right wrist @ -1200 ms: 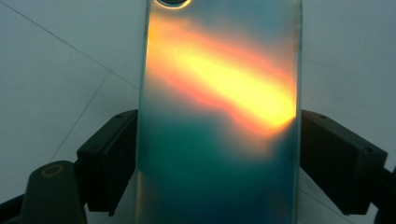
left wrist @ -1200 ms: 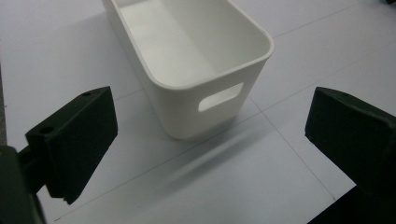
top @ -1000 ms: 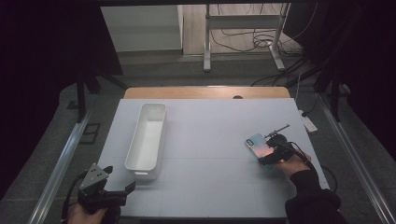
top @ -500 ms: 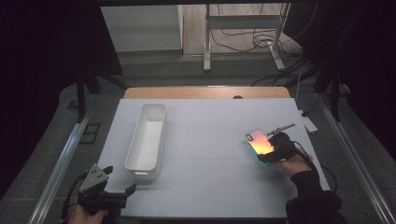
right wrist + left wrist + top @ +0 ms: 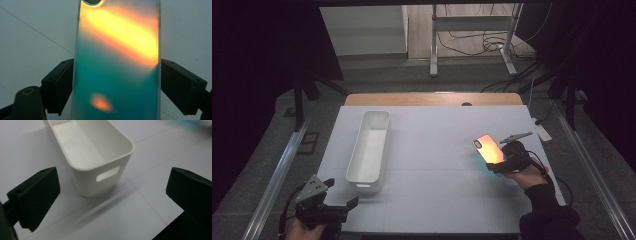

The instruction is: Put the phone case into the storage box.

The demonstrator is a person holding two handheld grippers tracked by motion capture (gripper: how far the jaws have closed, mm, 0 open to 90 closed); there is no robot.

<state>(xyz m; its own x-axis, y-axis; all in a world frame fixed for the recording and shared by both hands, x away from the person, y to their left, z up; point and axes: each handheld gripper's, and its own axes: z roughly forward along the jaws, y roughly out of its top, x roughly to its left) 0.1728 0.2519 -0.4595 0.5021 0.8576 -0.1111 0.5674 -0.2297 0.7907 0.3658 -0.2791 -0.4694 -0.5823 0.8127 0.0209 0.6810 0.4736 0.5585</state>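
At the table's near left corner, the left gripper (image 5: 348, 205) waits with its jaws spread wide and nothing between them, aimed across the white table (image 5: 437, 150) toward a long white plastic bin (image 5: 369, 150). In the left gripper view, the bin (image 5: 92, 157) stands just ahead of the open jaws, its cut-out handle facing the camera and its inside bare.

Farther right, well apart from the bin, the right gripper (image 5: 496, 161) grips an iridescent phone case (image 5: 488, 148), lifted off the tabletop and tilted so that its back catches an orange glow. The right gripper view shows the case (image 5: 117, 62) clamped across its width, one black jaw pressed to each long edge, with the camera cut-out at the top and the colour shifting from orange to teal toward the jaws.

Judging by the layout, the work appears to be putting the case into the bin. The pickup looks done: the case is off the table and firmly held. What seems left is the carry across the open stretch of table, the lowering into the empty bin and the release. The left gripper has no part in the hold and may simply be standing by to steady the bin.
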